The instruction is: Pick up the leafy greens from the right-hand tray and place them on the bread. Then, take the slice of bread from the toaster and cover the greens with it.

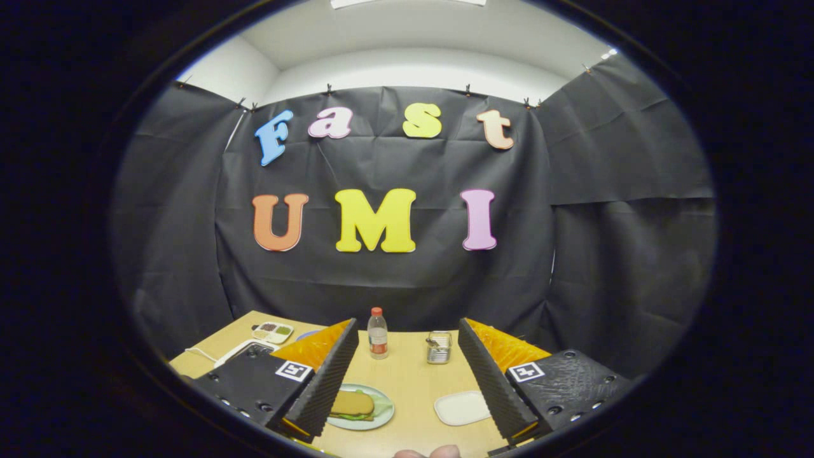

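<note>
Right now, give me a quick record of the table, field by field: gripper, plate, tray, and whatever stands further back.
gripper: open, fingers spread wide, nothing between them
plate: between the fingers, beside the left one, holds the sandwich
sandwich: bread on top, leafy greens sticking out beneath
white tray: near the right finger, nothing on it
bottle: upright, beyond the fingers
metal toaster: right of the bottle
task state: appears assembled

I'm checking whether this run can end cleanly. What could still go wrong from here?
The tool is open and holds nothing. The sandwich on the plate lies close beside one finger, so a careless move might nudge the top slice off the greens. The upright bottle just ahead could tip if bumped.
</note>
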